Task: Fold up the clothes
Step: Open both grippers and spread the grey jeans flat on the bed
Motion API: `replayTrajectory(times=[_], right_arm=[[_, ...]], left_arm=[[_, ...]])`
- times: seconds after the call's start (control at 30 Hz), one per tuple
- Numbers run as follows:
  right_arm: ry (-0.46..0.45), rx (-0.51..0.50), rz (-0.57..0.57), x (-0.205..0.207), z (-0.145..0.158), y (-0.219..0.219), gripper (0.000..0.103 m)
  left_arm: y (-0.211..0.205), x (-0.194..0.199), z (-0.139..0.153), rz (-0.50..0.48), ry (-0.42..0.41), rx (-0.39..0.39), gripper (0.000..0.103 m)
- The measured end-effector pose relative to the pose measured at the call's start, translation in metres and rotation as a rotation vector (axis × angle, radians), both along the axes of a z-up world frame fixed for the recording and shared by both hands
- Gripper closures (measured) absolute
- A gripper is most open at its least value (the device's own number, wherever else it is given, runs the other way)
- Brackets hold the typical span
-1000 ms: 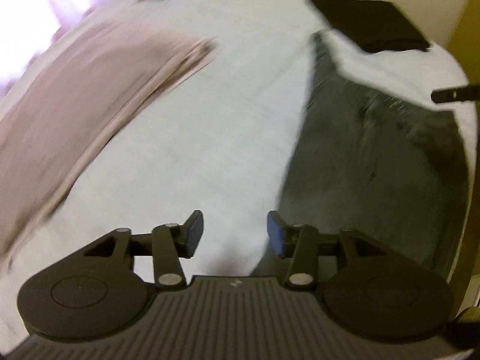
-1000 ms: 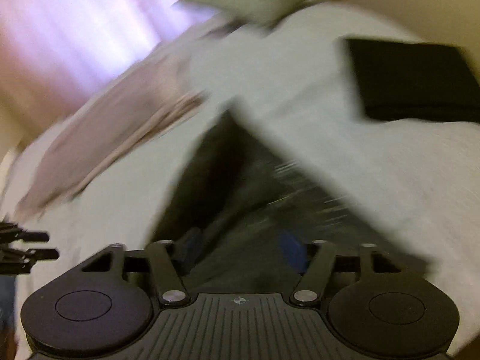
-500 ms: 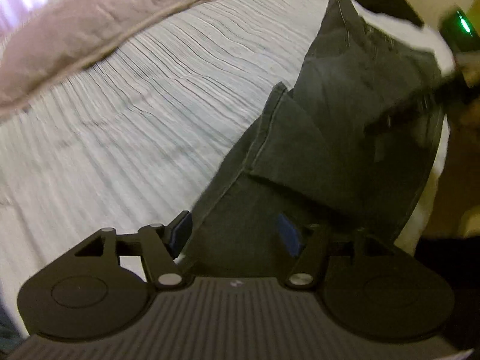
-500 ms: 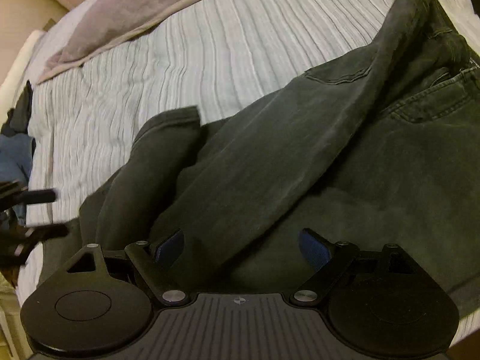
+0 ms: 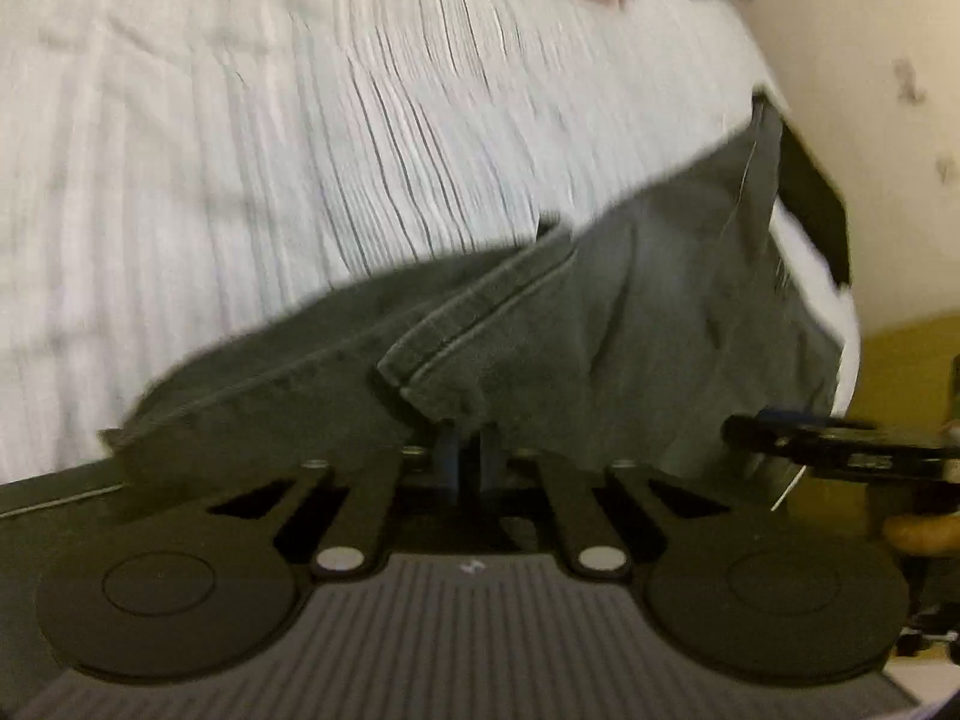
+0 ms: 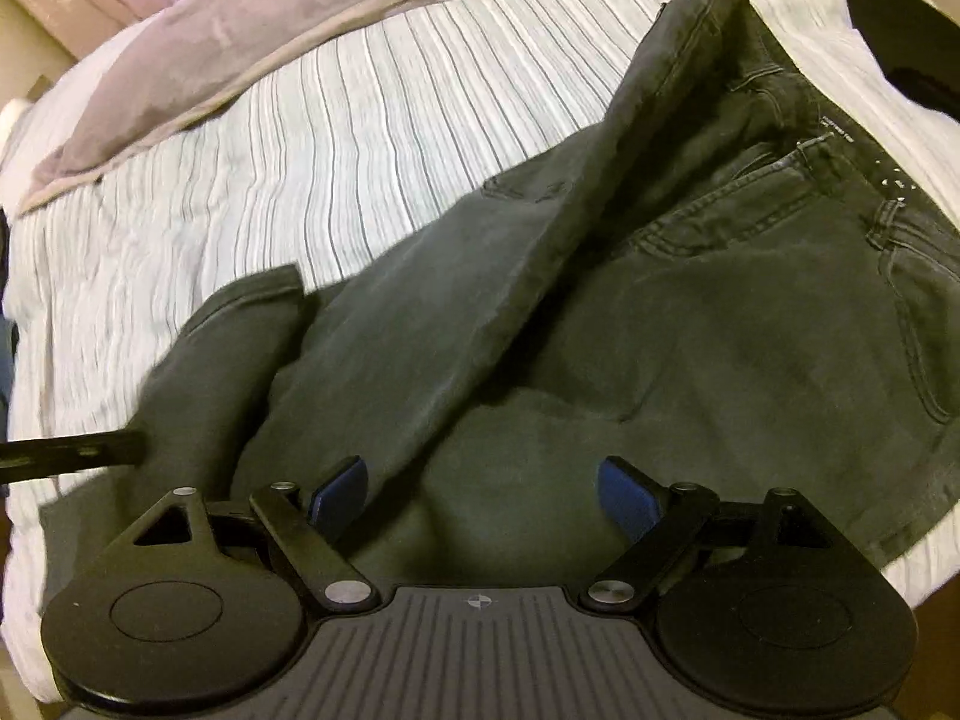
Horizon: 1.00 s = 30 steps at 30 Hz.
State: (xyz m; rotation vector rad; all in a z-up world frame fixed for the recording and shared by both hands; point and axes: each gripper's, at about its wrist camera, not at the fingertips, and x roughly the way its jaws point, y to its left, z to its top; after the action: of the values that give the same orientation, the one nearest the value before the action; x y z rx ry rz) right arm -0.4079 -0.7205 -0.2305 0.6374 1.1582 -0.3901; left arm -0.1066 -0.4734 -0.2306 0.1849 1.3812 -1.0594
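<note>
Dark grey jeans [image 6: 690, 312] lie crumpled on the striped white bedsheet [image 6: 300, 138], waistband at the far right, one leg folded over toward the near left. My left gripper [image 5: 470, 459] is shut on the hem of a jeans leg [image 5: 456, 348]. It also shows as a dark bar at the left edge of the right wrist view [image 6: 72, 450]. My right gripper [image 6: 483, 495] is open, its blue pads hovering just over the jeans fabric, holding nothing. The right gripper shows at the right edge of the left wrist view [image 5: 834, 450].
A mauve blanket [image 6: 240, 36] lies across the far side of the bed. A black folded item [image 6: 900, 54] sits at the far right corner. A beige wall [image 5: 870, 90] borders the bed on the right. The bed's near edge is under my grippers.
My left gripper has moved onto the jeans leg hem and closed on it. My right gripper has stayed open over the jeans and hardly moved.
</note>
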Motion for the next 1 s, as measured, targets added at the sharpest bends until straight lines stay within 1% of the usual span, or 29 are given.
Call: replayTrajectory(times=[0.13, 0.2, 0.23, 0.27, 0.3, 0.37, 0.4, 0.43, 0.47, 0.5, 0.57, 0.63, 0.67, 0.7, 0.77, 0.83, 0.87, 0.9, 0.93, 1.0], right_arm=[[-0.022, -0.021, -0.008, 0.017, 0.001, -0.007, 0.016], [-0.047, -0.008, -0.009, 0.025, 0.003, -0.009, 0.016], [-0.054, -0.008, 0.000, 0.029, 0.003, -0.009, 0.016], [-0.062, -0.008, 0.009, 0.032, 0.003, -0.008, 0.016], [-0.072, -0.005, 0.017, 0.035, 0.004, -0.008, 0.016], [-0.119, 0.016, 0.025, 0.038, 0.004, -0.010, 0.016], [-0.113, 0.011, 0.030, 0.043, 0.003, -0.010, 0.016], [-0.108, 0.006, 0.035, 0.048, 0.003, -0.009, 0.016], [-0.110, -0.004, 0.039, 0.053, 0.003, -0.009, 0.016], [-0.122, -0.003, 0.036, 0.055, 0.003, -0.009, 0.016], [-0.129, 0.002, 0.033, 0.061, 0.002, -0.010, 0.016], [-0.125, -0.003, 0.042, 0.066, 0.000, -0.009, 0.016], [-0.120, -0.011, 0.044, 0.068, -0.001, -0.009, 0.016], [-0.116, -0.032, 0.037, 0.069, 0.000, -0.008, 0.016], [-0.111, -0.073, 0.024, 0.070, 0.002, -0.008, 0.016], [-0.100, -0.110, 0.013, 0.072, 0.005, -0.007, 0.016], [-0.092, -0.119, 0.013, 0.072, 0.005, -0.008, 0.016], [-0.084, -0.128, 0.012, 0.072, 0.006, -0.008, 0.016], [-0.075, -0.137, 0.012, 0.072, 0.007, -0.009, 0.016], [-0.056, -0.159, 0.017, 0.070, 0.009, -0.008, 0.016]], left_arm=[[0.050, 0.040, 0.048, 0.218, -0.100, -0.047, 0.102], [0.086, 0.069, 0.080, 0.358, -0.202, -0.056, 0.102], [0.107, 0.085, 0.100, 0.437, -0.283, -0.048, 0.102], [0.126, 0.097, 0.118, 0.504, -0.382, -0.019, 0.102], [0.139, 0.106, 0.131, 0.546, -0.477, 0.031, 0.101], [0.162, 0.119, 0.153, 0.610, -0.663, 0.144, 0.100], [0.168, 0.123, 0.156, 0.601, -0.727, 0.214, 0.095], [0.172, 0.126, 0.156, 0.576, -0.780, 0.291, 0.092], [0.174, 0.126, 0.152, 0.544, -0.791, 0.325, 0.085], [0.175, 0.125, 0.147, 0.510, -0.785, 0.342, 0.079], [0.168, 0.117, 0.128, 0.370, -0.731, 0.364, 0.073], [0.157, 0.105, 0.108, 0.226, -0.672, 0.352, 0.069], [0.150, 0.099, 0.098, 0.151, -0.636, 0.335, 0.064], [0.141, 0.091, 0.088, 0.084, -0.615, 0.326, 0.061], [0.125, 0.066, 0.068, -0.032, -0.616, 0.303, 0.059], [0.106, 0.041, 0.052, -0.170, -0.637, 0.270, 0.051], [0.097, 0.030, 0.044, -0.223, -0.644, 0.256, 0.045], [0.089, 0.020, 0.035, -0.271, -0.649, 0.242, 0.040], [0.081, 0.012, 0.024, -0.310, -0.649, 0.232, 0.039], [0.064, 0.004, 0.003, -0.327, -0.640, 0.226, 0.039]])
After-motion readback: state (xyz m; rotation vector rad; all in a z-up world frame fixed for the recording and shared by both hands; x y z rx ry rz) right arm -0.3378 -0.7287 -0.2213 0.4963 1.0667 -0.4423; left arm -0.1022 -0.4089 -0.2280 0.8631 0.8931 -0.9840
